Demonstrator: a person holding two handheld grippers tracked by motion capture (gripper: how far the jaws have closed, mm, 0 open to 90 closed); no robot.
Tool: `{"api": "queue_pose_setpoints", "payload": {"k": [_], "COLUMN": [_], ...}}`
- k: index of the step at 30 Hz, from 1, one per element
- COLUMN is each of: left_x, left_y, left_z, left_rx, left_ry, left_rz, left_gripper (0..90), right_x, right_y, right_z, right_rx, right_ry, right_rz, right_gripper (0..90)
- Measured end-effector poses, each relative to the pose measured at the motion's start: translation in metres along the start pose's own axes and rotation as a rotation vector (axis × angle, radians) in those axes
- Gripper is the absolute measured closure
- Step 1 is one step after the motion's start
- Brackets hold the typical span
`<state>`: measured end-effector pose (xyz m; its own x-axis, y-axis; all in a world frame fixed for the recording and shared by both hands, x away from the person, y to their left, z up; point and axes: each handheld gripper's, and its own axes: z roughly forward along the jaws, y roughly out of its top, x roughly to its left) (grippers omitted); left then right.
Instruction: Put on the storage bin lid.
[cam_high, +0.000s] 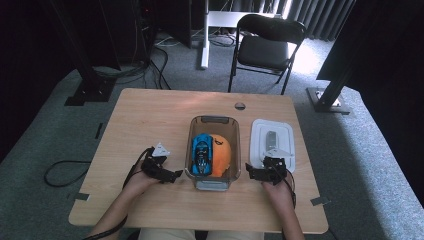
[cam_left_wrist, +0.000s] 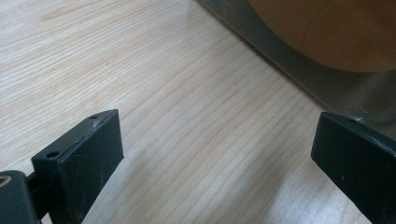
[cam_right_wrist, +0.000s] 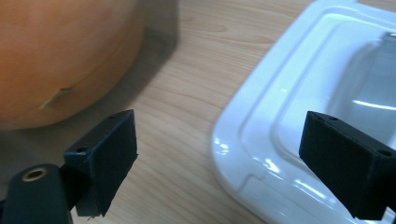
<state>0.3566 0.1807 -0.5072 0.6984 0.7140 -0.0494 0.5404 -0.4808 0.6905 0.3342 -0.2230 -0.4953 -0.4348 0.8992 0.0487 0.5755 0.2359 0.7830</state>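
White lid (cam_high: 272, 141), right of frame, beside clear box (cam_high: 213, 120): lift it next. Your left claw (cam_high: 172, 176) and right claw (cam_high: 253, 172) gape empty.

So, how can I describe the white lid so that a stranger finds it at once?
Start at the wooden table. Right of the clear box in its middle lies the lid, flat, near the right gripper. It is the one white, glossy rectangle there.
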Motion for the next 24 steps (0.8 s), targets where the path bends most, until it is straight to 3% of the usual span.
{"api": "queue_pose_setpoints", "payload": {"k": [9,12,24], "left_x": [0.001,0.003,0.008], "left_y": [-0.008,-0.015,-0.032], "left_z": [-0.008,-0.010,-0.021], "left_rx": [0.006,0.009,0.009], "left_ry": [0.001,0.007,0.070], "left_rz": [-0.003,-0.014,-0.021], "left_gripper": [2.8,2.9,2.8], "right_x": [-0.014,-0.022,-0.040], "right_y": [0.001,0.000,-0.007], "right_z": [-0.007,-0.007,-0.003], "right_rx": [-0.024,-0.026,-0.015], "right_ry": [-0.068,-0.117,-0.194], "right_rz": [0.060,0.082,0.143], "right_gripper": [11.1,11.1,12.8]}}
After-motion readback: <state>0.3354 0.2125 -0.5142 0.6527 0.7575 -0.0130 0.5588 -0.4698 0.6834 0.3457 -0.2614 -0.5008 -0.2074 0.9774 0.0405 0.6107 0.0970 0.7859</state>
